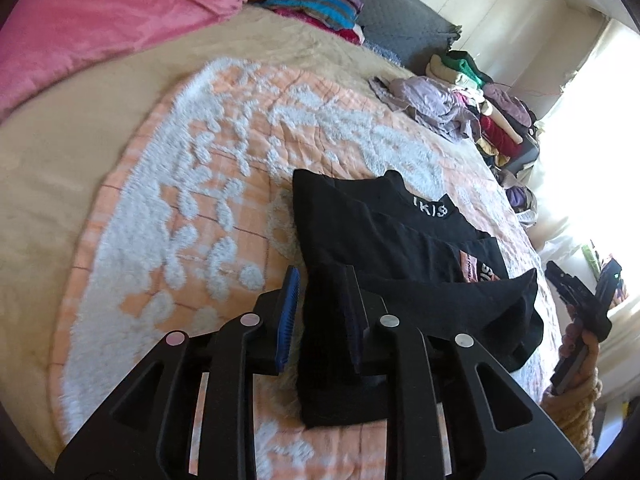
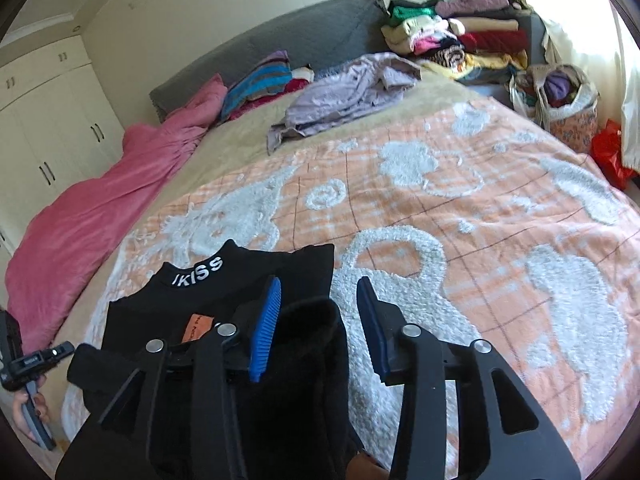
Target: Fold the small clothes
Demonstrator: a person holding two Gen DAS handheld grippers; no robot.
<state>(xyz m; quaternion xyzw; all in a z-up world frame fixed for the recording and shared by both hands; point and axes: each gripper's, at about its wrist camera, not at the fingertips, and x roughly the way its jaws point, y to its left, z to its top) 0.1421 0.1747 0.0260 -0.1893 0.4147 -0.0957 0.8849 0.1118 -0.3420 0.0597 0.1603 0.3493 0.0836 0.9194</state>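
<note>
A black high-neck top [image 1: 380, 240] with white "KISS" lettering on its collar and an orange patch lies partly folded on the peach and white bedspread [image 1: 224, 184]. My left gripper [image 1: 322, 272] is open over the top's near left edge, with black cloth showing between its blue pads. In the right wrist view the same top [image 2: 180, 308] lies at lower left. My right gripper [image 2: 319, 282] is open over its right side, where a folded-over flap lies between the fingers. Each view shows the other gripper in a hand: the right one [image 1: 580, 300], the left one [image 2: 36, 360].
A pink blanket [image 2: 100, 208] runs along the bed's left side. A crumpled lilac garment [image 2: 344, 92] lies near the grey headboard [image 2: 280, 44]. Stacked clothes [image 2: 452, 40] and a full bag [image 2: 560, 96] stand at the far right. White wardrobes [image 2: 52, 120] line the left wall.
</note>
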